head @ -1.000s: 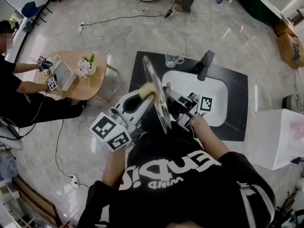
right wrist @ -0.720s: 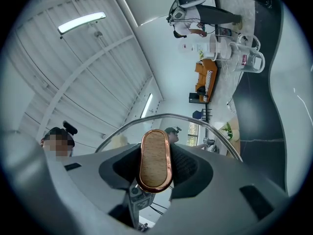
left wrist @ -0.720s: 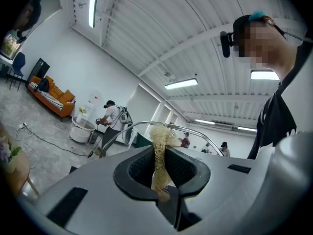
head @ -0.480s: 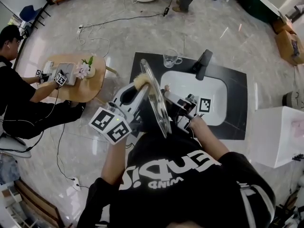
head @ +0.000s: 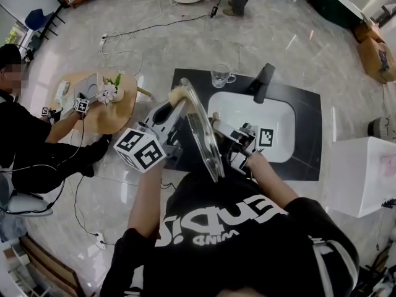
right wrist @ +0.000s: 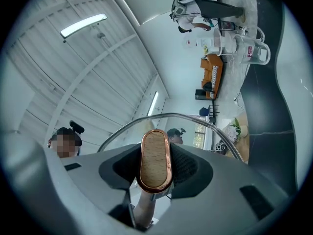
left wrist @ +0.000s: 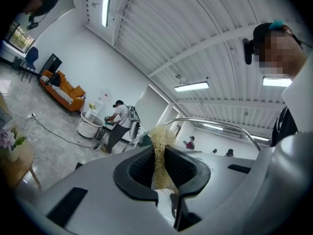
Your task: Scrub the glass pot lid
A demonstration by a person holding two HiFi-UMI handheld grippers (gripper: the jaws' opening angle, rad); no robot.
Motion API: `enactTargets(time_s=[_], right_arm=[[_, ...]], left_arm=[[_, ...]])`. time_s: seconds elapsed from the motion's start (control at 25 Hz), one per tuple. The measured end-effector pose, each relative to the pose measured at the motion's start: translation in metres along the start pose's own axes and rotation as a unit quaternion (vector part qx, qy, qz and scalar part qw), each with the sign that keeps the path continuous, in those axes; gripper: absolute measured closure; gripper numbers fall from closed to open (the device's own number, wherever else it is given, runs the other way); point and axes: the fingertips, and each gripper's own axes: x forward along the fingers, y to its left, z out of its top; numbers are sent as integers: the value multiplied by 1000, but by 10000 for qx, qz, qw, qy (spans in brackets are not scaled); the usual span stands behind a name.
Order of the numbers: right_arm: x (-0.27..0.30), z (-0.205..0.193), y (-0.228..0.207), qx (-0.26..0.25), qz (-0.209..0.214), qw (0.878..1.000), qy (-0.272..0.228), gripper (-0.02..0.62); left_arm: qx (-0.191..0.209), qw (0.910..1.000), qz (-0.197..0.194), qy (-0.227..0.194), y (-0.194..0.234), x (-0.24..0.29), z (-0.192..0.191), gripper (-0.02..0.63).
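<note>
right hand-held gripper (right wrist: 155, 169) clamped on wooden knob (right wrist: 156, 156) of glass pot lid (right wrist: 187, 115); rim arcs beyond

The lid (head: 201, 135) is clear, smooth glass with a shiny metal rim; its knob (right wrist: 155, 160) has a wood-grained face in a glossy copper-coloured ring. The scrubber (left wrist: 160, 151) is rough, straw-coloured fibre. The left tool (left wrist: 161, 165) and right tool (right wrist: 156, 170) are matt grey plastic with ribbed black pads (left wrist: 134, 168). The floor (head: 154, 42) is glossy stone.

The seated person (head: 28, 132) is cut off by the head view's left edge.
</note>
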Motion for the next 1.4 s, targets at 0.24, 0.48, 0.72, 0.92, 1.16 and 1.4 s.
enactTargets(time_s=[0.24, 0.48, 0.72, 0.92, 1.16, 1.4], right_arm=[[3, -3, 4, 14, 67, 10000, 14, 422], [7, -2, 11, 0, 155, 9999, 15, 422], [9, 2, 12, -11, 147, 9999, -45, 422], [7, 5, 9, -12, 117, 9999, -94, 422], [8, 4, 8, 42, 144, 9998, -139, 422], [8, 8, 8, 70, 181, 9996, -181, 422]], left_arm=[[-123, 9992, 367, -11, 23, 1, -7, 551], [-321, 9977, 588, 135, 49, 5, -22, 551], [-486, 9955, 737, 336, 68, 7, -46, 551], [-466, 9933, 873, 598, 77, 8, -68, 551], [-583, 9905, 929, 832, 84, 2, -92, 551], [-544, 9860, 1028, 1191, 88, -4, -117, 551]])
